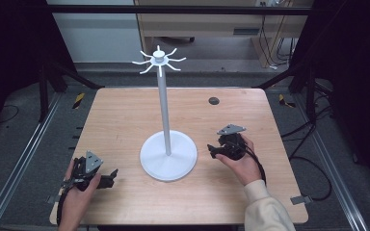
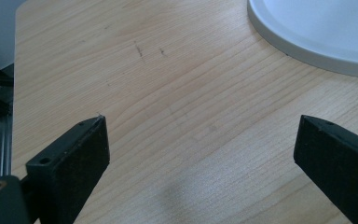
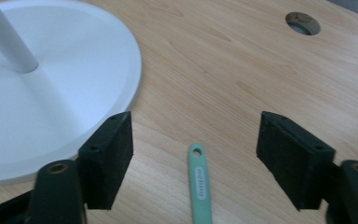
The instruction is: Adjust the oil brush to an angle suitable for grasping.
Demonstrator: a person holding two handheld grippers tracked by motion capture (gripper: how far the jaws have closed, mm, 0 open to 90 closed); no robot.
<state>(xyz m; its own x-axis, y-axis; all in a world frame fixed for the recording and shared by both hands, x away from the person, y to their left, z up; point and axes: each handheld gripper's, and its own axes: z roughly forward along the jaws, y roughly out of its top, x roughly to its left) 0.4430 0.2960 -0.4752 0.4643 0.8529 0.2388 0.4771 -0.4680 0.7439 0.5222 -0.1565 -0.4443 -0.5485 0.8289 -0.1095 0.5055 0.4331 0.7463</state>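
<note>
Both sets of fingers are spread wide and empty. A green handle (image 3: 200, 184), perhaps a utensil's, is seen lying between the right gripper (image 3: 193, 154) fingers on the counter (image 1: 125, 120). The left gripper (image 2: 200, 154) is held near the white stand (image 1: 167, 154), which is set between them.

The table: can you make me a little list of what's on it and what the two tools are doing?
table: light wood, round hole near far edge
stand: white, round base, tall pole, curved hooks on top
green handle: flat on the wood between the right tool's jaws
left tool: open, holding nothing
right tool: open, around the green handle, not gripping
</note>
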